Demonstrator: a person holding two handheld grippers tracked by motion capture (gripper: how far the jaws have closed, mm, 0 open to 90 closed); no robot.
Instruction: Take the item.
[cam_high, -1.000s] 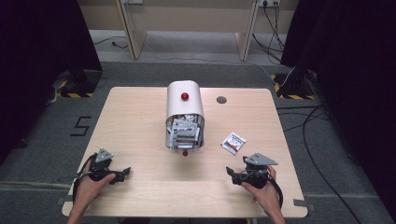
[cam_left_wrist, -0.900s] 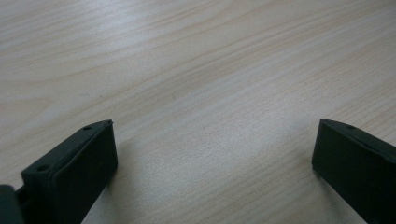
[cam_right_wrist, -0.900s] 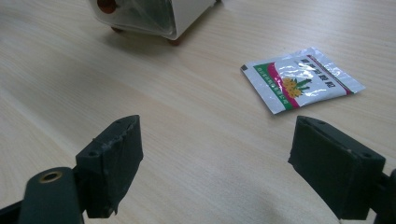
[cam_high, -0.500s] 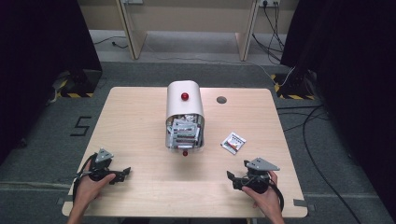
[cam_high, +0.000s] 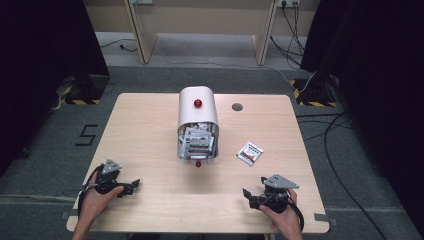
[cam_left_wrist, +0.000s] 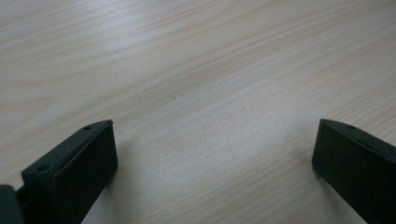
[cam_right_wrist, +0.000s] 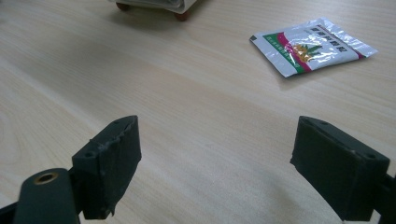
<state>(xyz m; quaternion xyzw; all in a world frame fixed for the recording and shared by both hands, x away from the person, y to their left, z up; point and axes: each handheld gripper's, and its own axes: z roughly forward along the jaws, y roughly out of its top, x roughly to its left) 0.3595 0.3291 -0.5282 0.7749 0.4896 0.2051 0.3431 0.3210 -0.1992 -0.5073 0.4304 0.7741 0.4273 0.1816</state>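
Both grippers low at near edge of table (cam_high: 150, 130), jaws spread, nothing held.

Left gripper (cam_high: 134, 185) at near-left corner, jaws wide apart over bare wood in left gripper view. Right gripper (cam_high: 246, 193) at near-right, jaws likewise wide apart, empty. Sachet (cam_high: 249, 152) flat on table, right of centre, beyond right gripper and well apart from it; seen in right gripper view as white packet (cam_right_wrist: 312, 45) with green and pink print, ahead and to the right of the jaws. White dome-lidded container (cam_high: 198, 122) with red knob at table centre, packets stacked inside, just left of sachet, not touching.
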